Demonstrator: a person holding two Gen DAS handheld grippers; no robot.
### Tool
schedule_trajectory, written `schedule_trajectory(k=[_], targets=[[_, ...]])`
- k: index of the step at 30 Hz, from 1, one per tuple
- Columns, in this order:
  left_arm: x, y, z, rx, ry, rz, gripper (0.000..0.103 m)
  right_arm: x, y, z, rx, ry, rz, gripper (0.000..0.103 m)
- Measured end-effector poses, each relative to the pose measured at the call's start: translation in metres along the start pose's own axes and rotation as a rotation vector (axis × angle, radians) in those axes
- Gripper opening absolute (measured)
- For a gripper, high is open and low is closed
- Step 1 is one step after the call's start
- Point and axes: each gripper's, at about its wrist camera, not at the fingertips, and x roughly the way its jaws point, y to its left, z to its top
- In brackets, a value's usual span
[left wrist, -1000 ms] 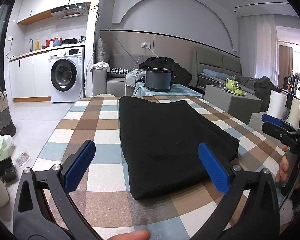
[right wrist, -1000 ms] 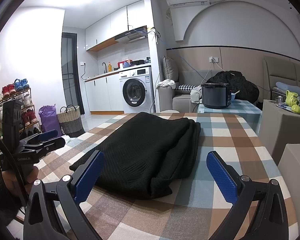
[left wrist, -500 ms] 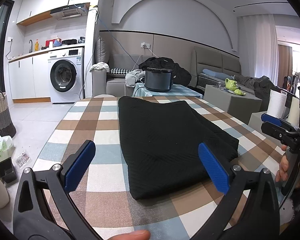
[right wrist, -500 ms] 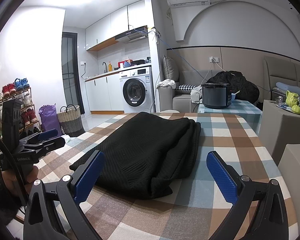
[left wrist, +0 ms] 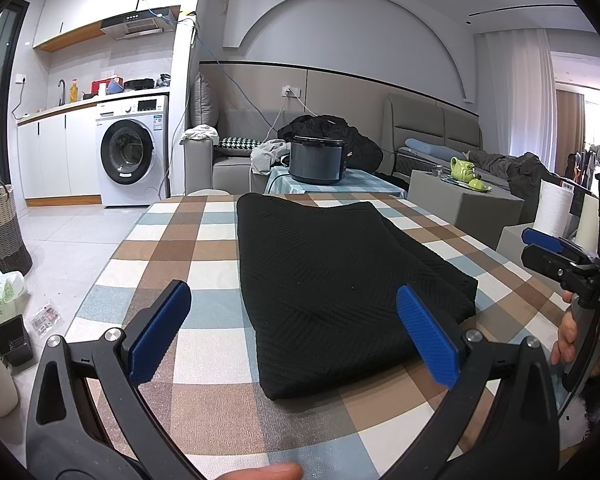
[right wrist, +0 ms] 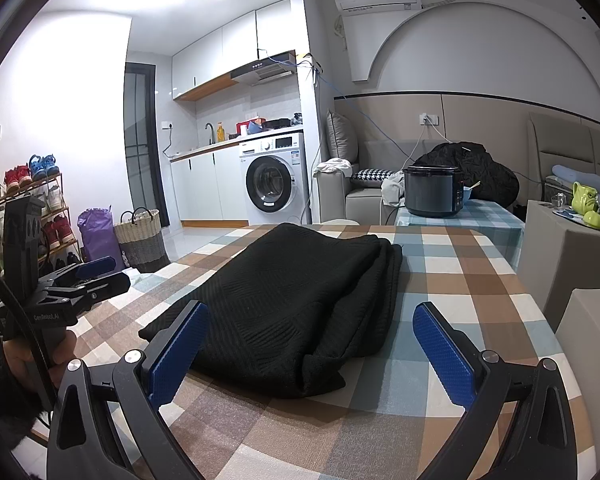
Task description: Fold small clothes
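While the checked table [left wrist: 204,420] fills both views, a folded black garment [left wrist: 332,280] lies flat along its middle — the landmark here. Just short of its near edge hang the left gripper [left wrist: 292,332] and the right gripper [right wrist: 308,350] — both spread wide, empty, clear of the cloth.

- Right gripper [left wrist: 540,246] cut off by left view's right edge; jaw gap unreadable there.
- Black garment [right wrist: 296,304] folded; inner layers hidden.
- Washing machine [left wrist: 130,150] panel text too small.
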Motion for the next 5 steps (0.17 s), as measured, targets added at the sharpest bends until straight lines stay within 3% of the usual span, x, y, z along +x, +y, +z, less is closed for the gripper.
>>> schedule_trajectory(k=[5], targets=[[0.0011,-0.0020,-0.0007,0.002,-0.002,0.000,0.102,0.0003,0.0000,0.0002,0.000,0.001,0.000,0.103]])
